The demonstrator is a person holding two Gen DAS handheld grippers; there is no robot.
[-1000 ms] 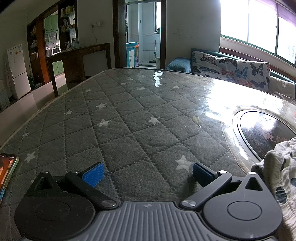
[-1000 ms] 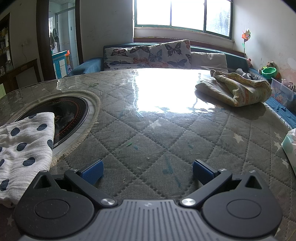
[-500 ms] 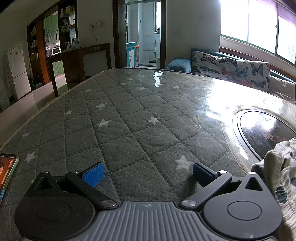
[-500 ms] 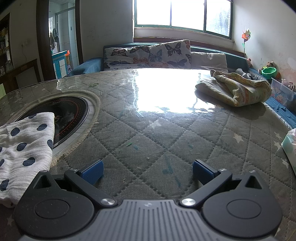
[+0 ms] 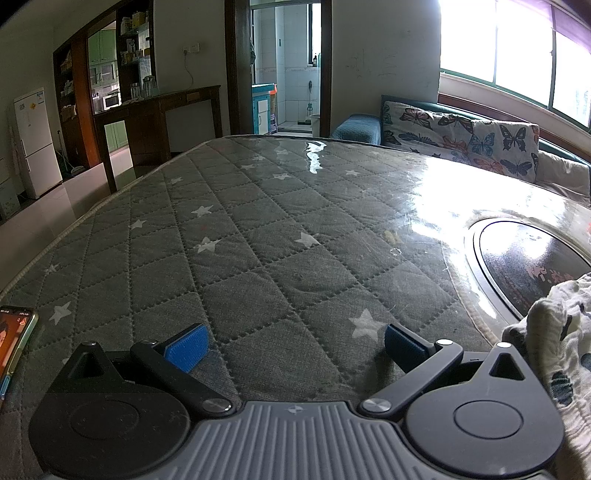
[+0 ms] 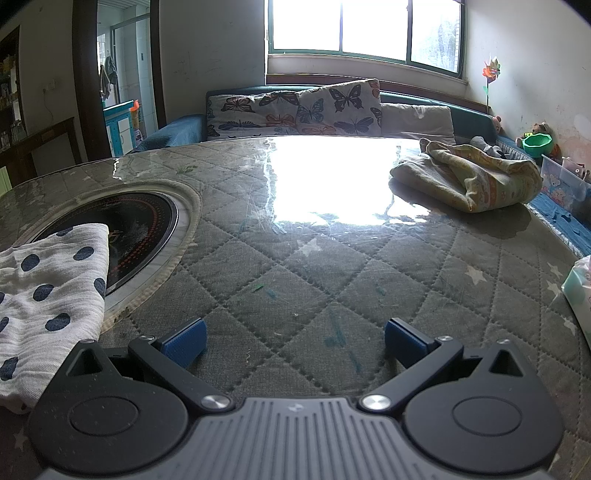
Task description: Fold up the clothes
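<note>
Both grippers are held low over the tabletop: the left gripper (image 5: 293, 345) and the right gripper (image 6: 293, 341) are each spread wide, and nothing is gripped between the blue pads. A grey quilted star-print cover under a glossy clear sheet is seen across the tabletop (image 5: 258, 229). A round dark inset plate (image 6: 122, 232) is set into its middle. A butterfly-print sofa (image 6: 295, 110) is seen beyond the far edge, under a bright window (image 6: 364, 27). A polka-dot cloth (image 6: 48, 288) is draped over the plate's near rim, just left of the right gripper. A yellowish crumpled garment (image 6: 469, 177) is noted at the far right edge. A phone (image 5: 13, 343) is noted at the near left edge.
</note>
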